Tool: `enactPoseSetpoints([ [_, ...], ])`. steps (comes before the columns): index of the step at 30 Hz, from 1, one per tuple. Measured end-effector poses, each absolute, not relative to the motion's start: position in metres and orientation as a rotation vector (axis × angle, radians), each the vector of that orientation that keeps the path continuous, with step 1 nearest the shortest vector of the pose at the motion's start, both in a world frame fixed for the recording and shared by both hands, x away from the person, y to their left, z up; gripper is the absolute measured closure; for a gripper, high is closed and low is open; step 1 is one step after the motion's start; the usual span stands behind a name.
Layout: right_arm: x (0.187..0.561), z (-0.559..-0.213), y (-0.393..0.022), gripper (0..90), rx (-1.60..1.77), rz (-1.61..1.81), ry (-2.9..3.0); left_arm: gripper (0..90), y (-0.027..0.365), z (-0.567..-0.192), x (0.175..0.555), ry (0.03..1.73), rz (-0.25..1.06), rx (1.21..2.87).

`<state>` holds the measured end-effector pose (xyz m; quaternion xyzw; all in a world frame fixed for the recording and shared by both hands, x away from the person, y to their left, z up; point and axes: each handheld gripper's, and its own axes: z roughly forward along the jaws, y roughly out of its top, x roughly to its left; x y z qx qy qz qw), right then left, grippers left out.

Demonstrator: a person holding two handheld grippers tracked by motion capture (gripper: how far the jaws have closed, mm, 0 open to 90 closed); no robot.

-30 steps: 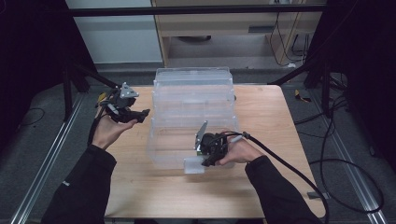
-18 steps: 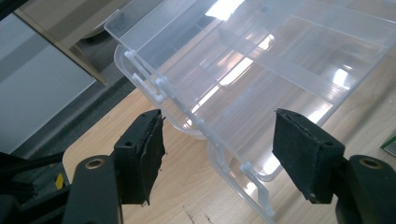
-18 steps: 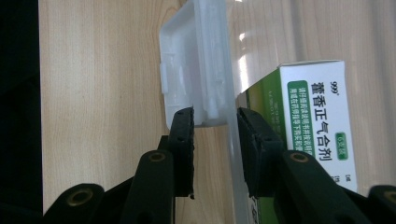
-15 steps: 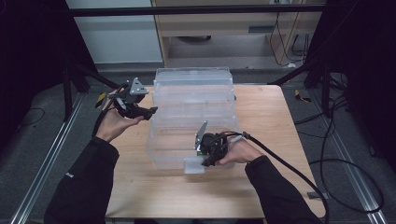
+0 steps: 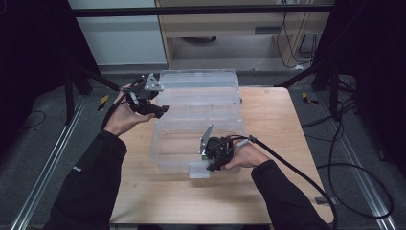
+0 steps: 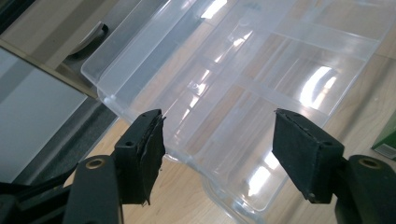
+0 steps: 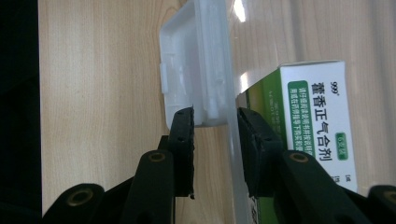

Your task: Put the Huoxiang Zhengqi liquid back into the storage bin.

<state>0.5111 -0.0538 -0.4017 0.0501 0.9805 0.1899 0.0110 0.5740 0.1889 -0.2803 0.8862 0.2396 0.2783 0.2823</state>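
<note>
Clear plastic compartment box [image 5: 198,120] sits mid-worktop [image 5: 282,124], lid shut, its long sides running away from the person. Right tongs [image 5: 209,166] at the box's near edge: in the right gripper view the two black pads are closed partway around the front wall and the white latch tab [image 7: 196,65], one pad outside on the tab, the other against the clear wall; both appear to press it, though contact on the outer pad is hard to confirm. Just past the inner pad, inside the box, a green-and-white medicine carton [image 7: 313,126] with Chinese print lies against the wall. Bare wood lies on the outer side of these tongs, free out to the worktop's near edge. Left tongs [image 5: 158,111] held in the air at the box's far left corner, jaws wide apart, nothing between them; in the left gripper view [image 6: 219,149] the box's rounded corner and divider ridges lie below and ahead of the pads, not touching. A strip of open worktop runs along the box's left side beneath these tongs, floor beyond it.
</note>
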Motion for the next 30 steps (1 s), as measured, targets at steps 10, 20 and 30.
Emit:
enactPoseSetpoints([
  [10, 0.51, -0.402, -0.054, 68.0, 0.156, 0.592, 3.052, 33.9, 0.178, -0.275, 0.583, 0.546, 0.745, 2.439],
  [20, 0.51, -0.402, -0.054, 68.0, 0.158, 0.59, 3.05, 35.7, 0.166, -0.274, 0.592, 0.508, 0.762, 2.502],
  [30, 0.51, -0.402, -0.054, 68.0, 0.148, 0.595, 3.043, 36.5, 0.156, -0.276, 0.599, 0.442, 0.778, 2.552],
])
